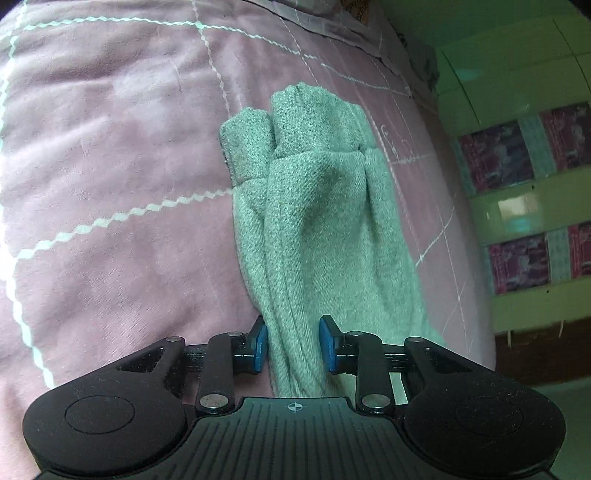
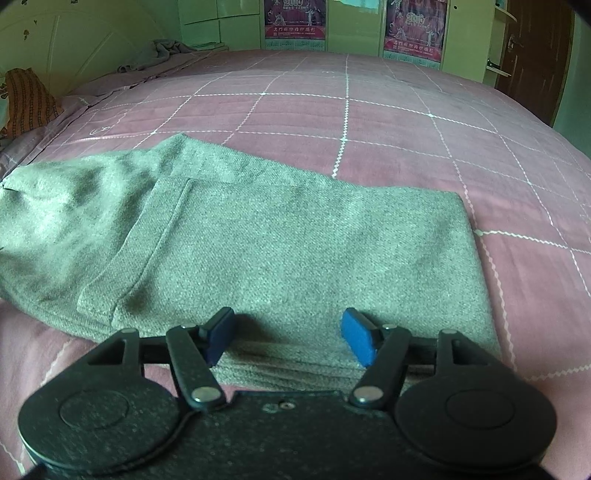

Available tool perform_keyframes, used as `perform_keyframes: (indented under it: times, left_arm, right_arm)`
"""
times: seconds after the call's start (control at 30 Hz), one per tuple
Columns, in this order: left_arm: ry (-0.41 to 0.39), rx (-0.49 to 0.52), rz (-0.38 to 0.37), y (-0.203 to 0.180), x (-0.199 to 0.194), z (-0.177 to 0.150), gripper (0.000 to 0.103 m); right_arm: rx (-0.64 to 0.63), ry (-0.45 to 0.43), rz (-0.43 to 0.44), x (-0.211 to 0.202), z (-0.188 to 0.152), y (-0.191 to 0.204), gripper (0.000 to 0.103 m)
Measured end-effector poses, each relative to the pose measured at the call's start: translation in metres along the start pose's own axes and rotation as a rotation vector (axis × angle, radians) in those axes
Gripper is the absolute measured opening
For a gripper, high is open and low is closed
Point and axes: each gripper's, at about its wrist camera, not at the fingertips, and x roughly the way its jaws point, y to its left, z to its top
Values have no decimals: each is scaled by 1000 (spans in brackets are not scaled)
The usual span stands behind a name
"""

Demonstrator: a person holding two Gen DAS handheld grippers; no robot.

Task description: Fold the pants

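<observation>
Grey-green pants (image 2: 258, 243) lie folded on a pink quilted bed. In the left wrist view the pants (image 1: 317, 206) hang bunched and lifted. My left gripper (image 1: 291, 345) has its blue pads on either side of a thick bunch of the fabric and grips it. My right gripper (image 2: 288, 338) is open, with its blue pads spread just above the near edge of the folded pants. Nothing is between its pads.
The pink bedspread (image 2: 369, 122) with white zigzag grid lines spreads all around. A grey cloth (image 2: 162, 50) and an orange patterned pillow (image 2: 29, 99) lie at the far left. Green cabinets with posters (image 2: 413, 26) stand behind, and a dark door (image 2: 532, 55) is at the right.
</observation>
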Motion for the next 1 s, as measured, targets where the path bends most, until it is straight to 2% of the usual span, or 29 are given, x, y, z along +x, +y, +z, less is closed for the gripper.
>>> perform_keyframes:
  times: [0.43, 0.47, 0.5, 0.67, 0.73, 0.8, 0.9, 0.93, 1.0]
  left_arm:
    - [-49, -72, -34, -14, 53, 32, 29]
    - [-52, -73, -32, -16, 52, 33, 29]
    - [-60, -60, -28, -18, 50, 32, 23]
    - [-100, 43, -25, -33, 24, 28, 19]
    - [-122, 137, -12, -52, 16, 23, 18]
    - [-137, 241, -19, -75, 9, 18, 18]
    - [-162, 404, -30, -111, -2, 8, 18]
    - [-167, 450, -36, -119, -6, 3, 18]
    - [-168, 517, -47, -136, -8, -5, 18]
  right_arm:
    - [-5, -14, -1, 6, 1, 2, 70]
    - [-6, -14, -1, 6, 2, 2, 70]
    - [-9, -12, -2, 5, 2, 2, 70]
    - [-46, -47, -2, -6, 18, 7, 68]
    - [-69, -49, 0, -2, 23, 12, 68]
    - [-92, 23, 1, 16, 18, 16, 70]
    - [-62, 54, 15, 17, 26, 13, 68]
    - [-42, 39, 31, 13, 31, 10, 65]
    - [-36, -15, 6, 6, 31, 9, 69]
